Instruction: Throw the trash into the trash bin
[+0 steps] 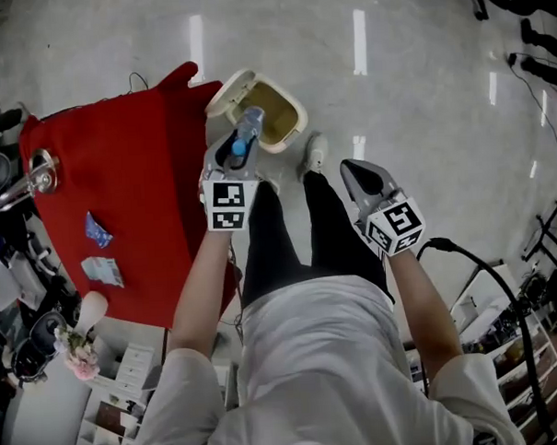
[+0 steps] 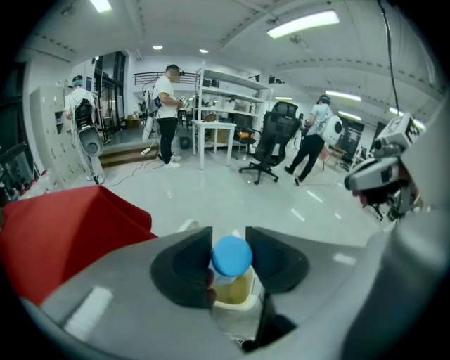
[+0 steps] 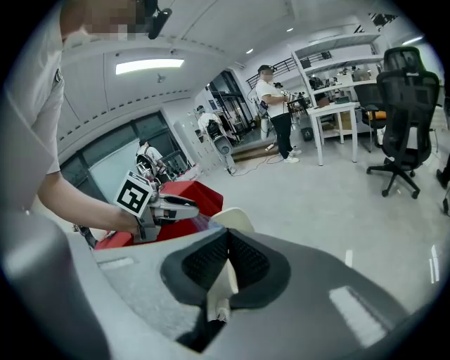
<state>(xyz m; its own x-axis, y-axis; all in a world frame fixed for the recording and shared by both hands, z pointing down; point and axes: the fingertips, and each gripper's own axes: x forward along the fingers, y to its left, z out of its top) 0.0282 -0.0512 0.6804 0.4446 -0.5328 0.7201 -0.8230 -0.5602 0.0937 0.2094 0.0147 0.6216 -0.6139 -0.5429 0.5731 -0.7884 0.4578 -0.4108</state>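
Bottle (image 1: 248, 126) is the trash in hand: clear plastic, blue cap (image 2: 231, 255), clamped near its cap end between the pads of the left gripper (image 1: 234, 156). The jaws stand partly apart only because the bottle fills them; the left gripper view shows no slack on either side of the cap. The gripper is angled down and forward, so the bottle's body pokes out over the trash bin (image 1: 298, 110). The bin sits on the floor just off the corner of the red cloth (image 1: 119, 169). Its lid (image 1: 228, 88) is flipped up, mouth open, yellowish liner showing. In the left gripper view the bin mouth sits right under the cap, so alignment looks about right for a straight drop.

Right gripper (image 1: 358, 178) is idle: pads together, nothing between them, held to the right of the person's legs and apart from the bin. Probably parked there to keep out of the drop path.

Judgement: the step in hand is the release over the bin. The next move calls only for opening the left jaws; the bottle looks clear of the rim, though contact can't be ruled out from above. Risk: the bottle hangs toward the lid side of the mouth and could clip the edge and bounce onto the floor. Small wrappers (image 1: 97, 230) lie on the red cloth, so more trash looks left after this piece.
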